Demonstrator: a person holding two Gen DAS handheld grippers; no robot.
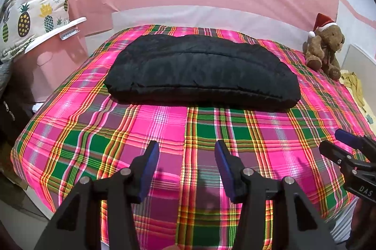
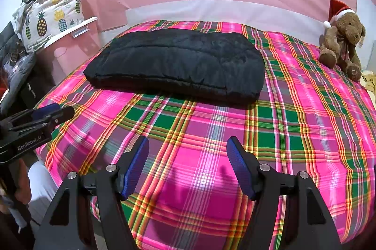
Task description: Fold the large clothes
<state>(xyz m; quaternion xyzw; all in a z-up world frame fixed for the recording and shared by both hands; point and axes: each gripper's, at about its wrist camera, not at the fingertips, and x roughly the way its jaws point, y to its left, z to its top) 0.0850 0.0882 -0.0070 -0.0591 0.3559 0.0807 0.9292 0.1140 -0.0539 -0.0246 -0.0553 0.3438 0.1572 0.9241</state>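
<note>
Basket [image 1: 50,38]: sitting left of the bed, pineapple cloth [image 1: 30,15] piling on top.
Left gripper [image 1: 186,156]: hovering over the bed's near edge, fingers spread, gripping nothing.
Black jacket [image 1: 202,71]: lying folded mid-bed [image 1: 164,132].
Right gripper [image 2: 188,149]: hovering alongside, fingers apart, empty.
Teddy bear [image 1: 325,48]: sitting at the bed's far right corner.

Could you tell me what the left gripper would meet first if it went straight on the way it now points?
Probably the plaid bedcover: the open left gripper tilts down toward it. On a flatter line it would reach the folded black garment's near edge; depth is unclear.
</note>
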